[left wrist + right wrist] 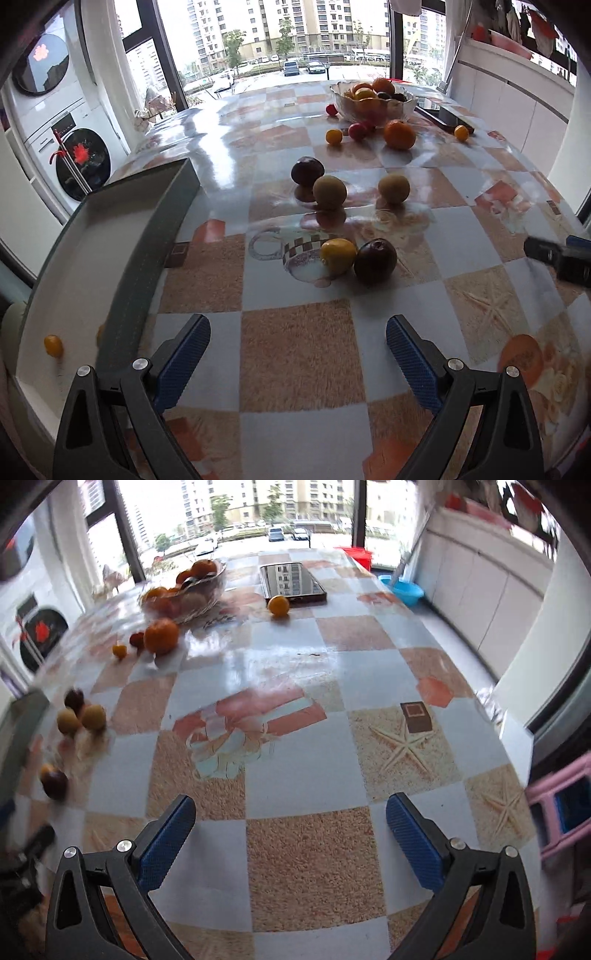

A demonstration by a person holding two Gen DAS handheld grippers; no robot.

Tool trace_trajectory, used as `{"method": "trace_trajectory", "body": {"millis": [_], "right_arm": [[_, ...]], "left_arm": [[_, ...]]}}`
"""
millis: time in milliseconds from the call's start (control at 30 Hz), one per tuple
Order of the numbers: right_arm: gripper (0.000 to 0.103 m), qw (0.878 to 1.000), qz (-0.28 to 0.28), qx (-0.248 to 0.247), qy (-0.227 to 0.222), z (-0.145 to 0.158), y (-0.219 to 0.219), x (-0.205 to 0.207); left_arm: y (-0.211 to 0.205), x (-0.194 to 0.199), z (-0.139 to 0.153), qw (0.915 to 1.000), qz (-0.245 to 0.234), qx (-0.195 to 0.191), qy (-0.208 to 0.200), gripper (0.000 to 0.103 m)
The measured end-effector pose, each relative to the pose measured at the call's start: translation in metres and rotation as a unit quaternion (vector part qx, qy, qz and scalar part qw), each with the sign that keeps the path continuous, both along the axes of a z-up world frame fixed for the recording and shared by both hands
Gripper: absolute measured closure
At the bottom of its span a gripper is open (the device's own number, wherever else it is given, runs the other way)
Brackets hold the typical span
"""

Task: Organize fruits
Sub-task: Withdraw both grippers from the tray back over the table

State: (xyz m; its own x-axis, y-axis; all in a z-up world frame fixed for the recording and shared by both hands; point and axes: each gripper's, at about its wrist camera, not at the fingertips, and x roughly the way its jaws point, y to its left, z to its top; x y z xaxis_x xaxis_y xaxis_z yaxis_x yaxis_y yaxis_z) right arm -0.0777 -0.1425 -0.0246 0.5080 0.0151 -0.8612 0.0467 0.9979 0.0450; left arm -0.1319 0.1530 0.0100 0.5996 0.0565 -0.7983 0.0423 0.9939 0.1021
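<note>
While both of our grippers hover over the checked bench, we see the left gripper and the right gripper each with jaws spread wide and nothing between them. Loose fruit lies scattered ahead: a yellow plum touching a dark plum, two tan fruits beside another dark one, and an orange just in front of the glass bowl heaped with fruit. At our left stands a grey tray holding one small yellow fruit.
</note>
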Motion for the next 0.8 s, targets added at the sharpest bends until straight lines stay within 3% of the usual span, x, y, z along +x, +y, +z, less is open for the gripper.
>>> {"method": "trace_trajectory", "body": {"millis": [167,300,800], "right_arm": [[0.0,1.0,-0.001,-0.002,-0.015,0.0,-0.001,-0.005],[0.0,1.0,-0.001,-0.002,-0.015,0.0,0.0,-0.004],[0.0,1.0,-0.001,-0.002,-0.015,0.0,0.0,-0.004]], "left_arm": [[0.005,-0.001,-0.003,0.9997,0.012,-0.016,-0.014,0.0],[0.016,0.002,-0.007,0.9977,0.02,-0.064,-0.003,0.0],[0.013,0.002,-0.008,0.9979,0.021,-0.061,-0.003,0.0]]}}
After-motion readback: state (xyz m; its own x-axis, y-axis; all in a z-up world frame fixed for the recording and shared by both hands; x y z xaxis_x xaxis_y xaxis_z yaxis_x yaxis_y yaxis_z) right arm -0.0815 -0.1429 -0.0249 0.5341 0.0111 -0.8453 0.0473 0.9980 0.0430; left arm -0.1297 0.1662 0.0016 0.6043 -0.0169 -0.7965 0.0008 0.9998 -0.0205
